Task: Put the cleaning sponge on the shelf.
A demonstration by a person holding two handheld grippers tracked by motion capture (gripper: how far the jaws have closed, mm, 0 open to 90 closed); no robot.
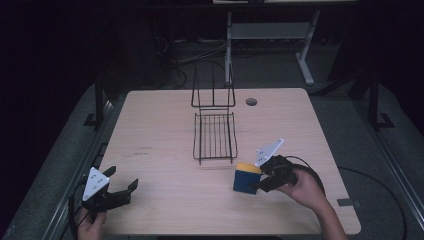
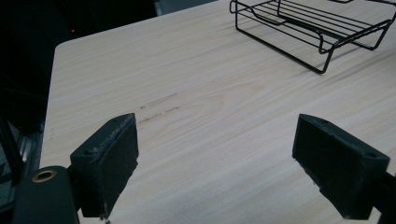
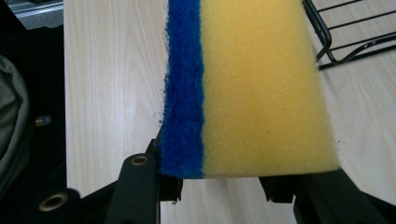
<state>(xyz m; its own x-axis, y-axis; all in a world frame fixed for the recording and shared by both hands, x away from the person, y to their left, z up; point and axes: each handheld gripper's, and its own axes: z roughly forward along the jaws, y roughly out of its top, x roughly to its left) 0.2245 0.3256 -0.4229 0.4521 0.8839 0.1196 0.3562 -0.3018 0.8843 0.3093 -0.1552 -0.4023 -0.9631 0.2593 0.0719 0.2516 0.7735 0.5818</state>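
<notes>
L gripper [image 1: 116, 189] was held low at the table's [image 1: 165, 200] near-left corner, jaws spread wide w/ nothing between them; bare wood was seen between the pads [image 2: 108, 161] in the left gripper view. It was prob. parked there to stay clear of the work area.

Centre: a black wire rack [image 1: 215, 134] was stood on the table, tray part flat, tall back frame upright at the far side. Its open front was faced toward the person, presumably so things could be slid in from the near side.

R gripper [image 1: 260, 181] was closed on a sponge [image 1: 246, 177], yellow foam w/ a blue scrub layer, just near-right of the rack. The sponge was clamped across its thickness [image 3: 252, 88], likely so it wouldn't flop. Whether it was touching the table couldn't be told.
</notes>
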